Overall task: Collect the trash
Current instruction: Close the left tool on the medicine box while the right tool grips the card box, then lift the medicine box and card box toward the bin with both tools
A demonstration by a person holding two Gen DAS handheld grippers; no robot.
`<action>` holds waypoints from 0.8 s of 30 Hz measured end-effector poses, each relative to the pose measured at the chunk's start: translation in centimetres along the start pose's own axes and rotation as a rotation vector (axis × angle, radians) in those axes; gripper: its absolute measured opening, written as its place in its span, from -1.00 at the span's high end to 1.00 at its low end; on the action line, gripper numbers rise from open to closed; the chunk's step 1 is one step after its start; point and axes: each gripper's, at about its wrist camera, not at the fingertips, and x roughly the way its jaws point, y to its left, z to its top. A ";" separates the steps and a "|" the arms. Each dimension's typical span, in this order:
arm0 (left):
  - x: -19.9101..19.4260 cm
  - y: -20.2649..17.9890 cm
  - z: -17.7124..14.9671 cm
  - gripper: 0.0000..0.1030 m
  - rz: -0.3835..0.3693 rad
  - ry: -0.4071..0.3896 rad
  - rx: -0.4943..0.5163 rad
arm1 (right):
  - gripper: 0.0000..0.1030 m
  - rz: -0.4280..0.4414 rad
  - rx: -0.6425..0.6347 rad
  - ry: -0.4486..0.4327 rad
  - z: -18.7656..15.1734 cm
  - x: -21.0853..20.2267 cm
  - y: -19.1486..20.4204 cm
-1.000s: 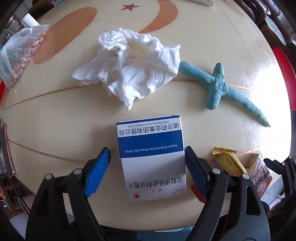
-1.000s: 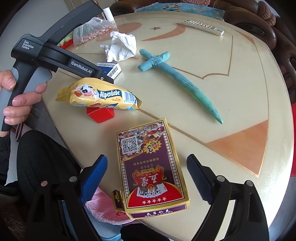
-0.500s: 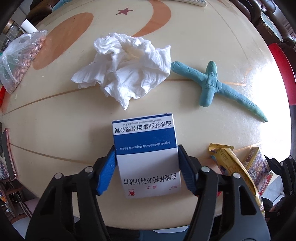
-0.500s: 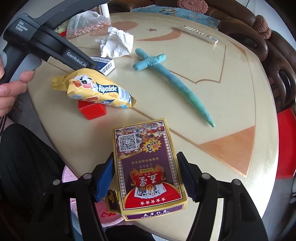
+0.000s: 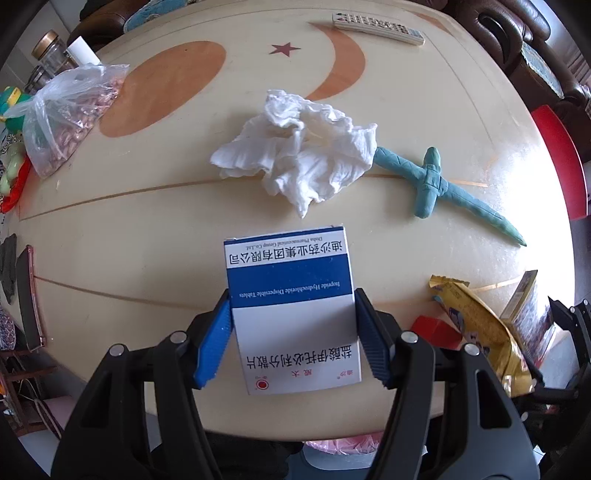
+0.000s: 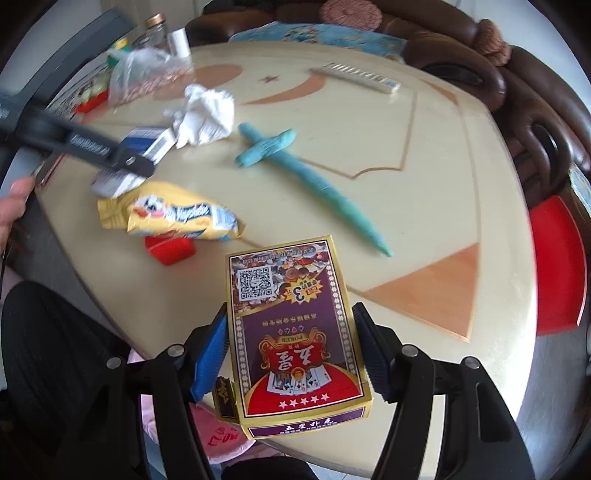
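My left gripper (image 5: 291, 332) is shut on a blue and white medicine box (image 5: 291, 306) and holds it just above the round table (image 5: 147, 236). My right gripper (image 6: 291, 339) is shut on a purple and gold poker card box (image 6: 291, 332) at the table's near edge. A crumpled white tissue (image 5: 299, 162) lies beyond the medicine box; it also shows in the right wrist view (image 6: 207, 114). A yellow candy wrapper (image 6: 170, 216) lies over a red block (image 6: 170, 251).
A teal clay sword (image 5: 436, 184) lies right of the tissue. A plastic bag of nuts (image 5: 66, 122) sits at the left, a remote control (image 5: 376, 22) at the far side. A pink bag (image 6: 218, 432) hangs below the table edge. Sofas ring the far side.
Both grippers went from open to shut, the left onto the medicine box and the right onto the poker box. Both boxes have since risen a little off the table.
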 end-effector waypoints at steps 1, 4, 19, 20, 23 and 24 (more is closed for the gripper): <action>-0.5 0.5 -0.3 -0.21 -0.001 -0.007 -0.004 | -0.22 -0.001 0.008 -0.007 -0.1 -0.3 -0.1; -1.2 0.7 -0.7 -0.21 0.002 -0.026 -0.001 | -0.22 -0.009 0.027 -0.026 -0.1 -1.2 -0.3; -7.3 0.5 -5.4 -0.21 -0.008 -0.156 0.045 | -0.22 -0.030 0.031 -0.144 0.4 -8.1 2.8; -7.8 0.4 -5.9 -0.21 -0.011 -0.168 0.052 | -0.22 -0.030 0.030 -0.149 0.3 -8.5 3.1; -8.8 0.1 -7.5 -0.21 -0.017 -0.191 0.070 | -0.22 -0.026 0.014 -0.170 -0.1 -10.1 4.4; -9.1 0.0 -7.8 -0.21 -0.019 -0.196 0.076 | -0.22 -0.025 0.010 -0.176 -0.3 -10.5 4.8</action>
